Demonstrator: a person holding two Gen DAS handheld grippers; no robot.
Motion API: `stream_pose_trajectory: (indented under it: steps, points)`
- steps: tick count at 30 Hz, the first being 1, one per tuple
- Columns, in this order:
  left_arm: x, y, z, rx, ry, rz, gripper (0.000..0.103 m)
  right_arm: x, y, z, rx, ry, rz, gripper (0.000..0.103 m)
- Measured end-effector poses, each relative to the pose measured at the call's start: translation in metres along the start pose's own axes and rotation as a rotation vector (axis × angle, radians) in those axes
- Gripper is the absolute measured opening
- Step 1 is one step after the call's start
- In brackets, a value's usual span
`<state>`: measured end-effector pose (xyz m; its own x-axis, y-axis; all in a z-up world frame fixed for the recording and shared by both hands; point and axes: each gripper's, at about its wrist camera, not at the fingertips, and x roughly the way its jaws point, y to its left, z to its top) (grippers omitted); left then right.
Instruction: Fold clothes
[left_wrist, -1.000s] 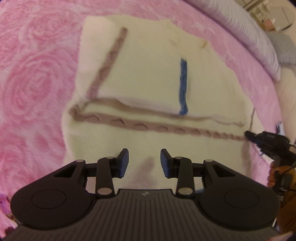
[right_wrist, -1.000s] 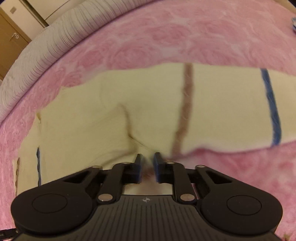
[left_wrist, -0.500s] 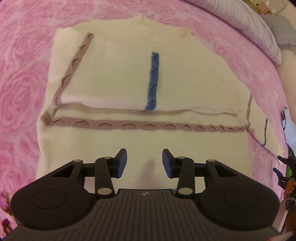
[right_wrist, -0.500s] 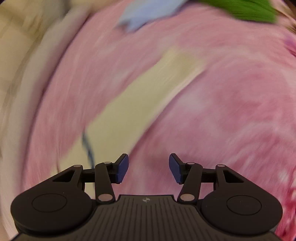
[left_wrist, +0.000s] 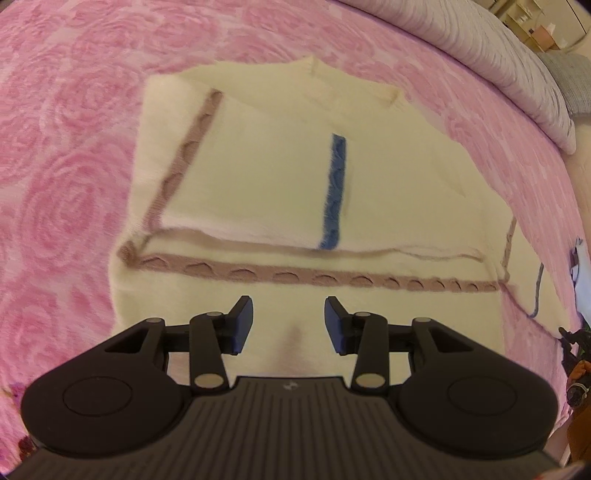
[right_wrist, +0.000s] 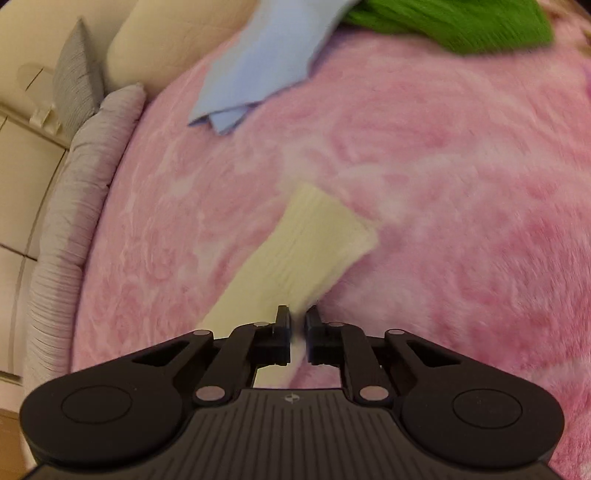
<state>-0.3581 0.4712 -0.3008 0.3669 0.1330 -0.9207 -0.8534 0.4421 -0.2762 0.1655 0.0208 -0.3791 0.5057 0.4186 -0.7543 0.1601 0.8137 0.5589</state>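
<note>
Covering nearly all of both views is a pink plush bedspread (left_wrist: 74, 155) with a rose pattern, fuzzy in texture. A ribbed grey-lilac cover edge (left_wrist: 491, 55) runs along the upper right of the left wrist view and down the left side of the right wrist view (right_wrist: 62, 229). A grey ribbed cushion (right_wrist: 74, 81) and a cream cushion (right_wrist: 155, 48) sit at the upper left of the right wrist view; pale tiled flooring shows at its far left edge. No containers visible.

Cream knit sweater (left_wrist: 295, 192) lies flat on the bedspread, centre of the left wrist view, partly folded: one layer is laid over the body, its lower edge crossing mid-frame. A mauve cable-knit stripe (left_wrist: 314, 278) runs left to right across the lower part; a second mauve stripe (left_wrist: 184, 155) slants up at left. A short blue stripe (left_wrist: 334, 192) stands near vertical at centre. Ribbed neckline at top centre.

Left gripper (left_wrist: 289, 325): fingers spread wide, blue pads, nothing between them; hovering above the sweater's near edge, lower centre of frame.

Right gripper (right_wrist: 297, 328): fingers drawn narrow, pinching the cream sleeve (right_wrist: 303, 251) near its lower edge. Sleeve extends from the fingers toward frame centre, ending in a ribbed cuff that looks flat on the bedspread. View is motion-blurred.

Light blue cloth (right_wrist: 266, 62), folded and smooth, at upper centre of the right wrist view; green knit fabric (right_wrist: 454, 22) touching or overlapping it at upper right — which one cannot be told through the blur.
</note>
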Motion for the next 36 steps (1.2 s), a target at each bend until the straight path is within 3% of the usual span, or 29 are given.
stream_pose_trajectory:
  steps: [2,5,8,10,11,12,15,17,20,26,30,36]
  points:
    - [-0.005,0.008,0.002,-0.018,-0.011,-0.001,0.037,-0.014,0.030,-0.010,-0.121,-0.051,0.005,0.011]
    - [-0.010,0.023,0.002,-0.063,-0.024,-0.010,0.037,-0.050,0.109,-0.058,-0.473,-0.086,0.124,0.011]
    - [-0.012,0.037,0.000,-0.122,-0.028,-0.029,0.037,-0.083,0.180,-0.136,-0.830,-0.050,0.289,0.011]
    - [-0.012,0.043,-0.003,-0.150,-0.027,-0.046,0.037,-0.096,0.213,-0.198,-1.023,0.035,0.394,0.011]
    - [-0.013,0.045,-0.005,-0.164,-0.026,-0.055,0.037,-0.097,0.223,-0.229,-1.098,0.096,0.431,0.019]
    - [-0.013,0.048,-0.007,-0.174,-0.025,-0.062,0.037,-0.091,0.226,-0.252,-1.149,0.160,0.409,0.041]
    - [-0.010,0.049,-0.014,-0.190,-0.015,-0.083,0.037,-0.073,0.225,-0.312,-1.278,0.341,0.321,0.049]
    - [0.000,0.040,-0.014,-0.191,0.002,-0.118,0.038,-0.066,0.213,-0.317,-1.287,0.401,0.256,0.050]
    - [0.015,0.027,-0.015,-0.191,0.026,-0.171,0.038,-0.070,0.191,-0.292,-1.218,0.403,0.169,0.058]
    - [0.053,-0.011,-0.008,-0.220,0.058,-0.308,0.043,-0.051,0.137,-0.191,-0.899,0.354,-0.112,0.060]
    - [0.084,-0.042,0.007,-0.242,0.045,-0.370,0.044,-0.047,0.110,-0.147,-0.713,0.330,-0.172,0.061]
    - [0.109,-0.065,0.018,-0.239,0.017,-0.383,0.045,-0.048,0.099,-0.148,-0.695,0.340,-0.190,0.063]
